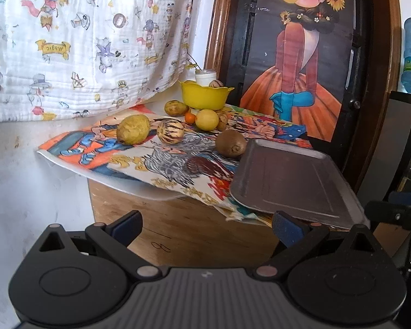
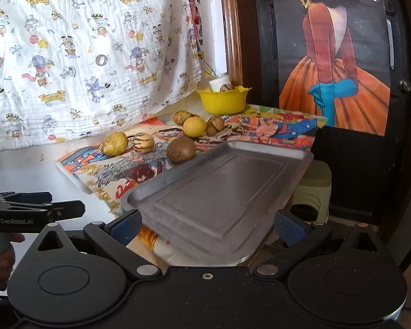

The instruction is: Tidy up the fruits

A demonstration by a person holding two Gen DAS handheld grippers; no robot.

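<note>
Several fruits lie on a comic-print cloth (image 1: 161,164): a bumpy yellow fruit (image 1: 133,133), a striped melon (image 1: 170,131), a kiwi (image 1: 230,143), a lemon (image 1: 207,119), a small orange (image 1: 189,118) and a spotted fruit (image 1: 176,108). A yellow bowl (image 1: 204,97) behind them holds a striped fruit (image 1: 216,83). An empty metal tray (image 1: 293,181) lies at the front right. My left gripper (image 1: 207,226) is open and empty, short of the table. My right gripper (image 2: 208,226) is open and empty over the tray's (image 2: 219,192) near edge. The kiwi (image 2: 180,150) sits by the tray's far corner.
A cartoon-print sheet (image 1: 82,41) hangs at the back left. A painted panel of a girl (image 1: 301,68) stands behind the table. A white jar (image 1: 205,76) is behind the bowl. The left gripper (image 2: 35,208) shows at the left of the right wrist view. A green stool (image 2: 312,189) stands right of the table.
</note>
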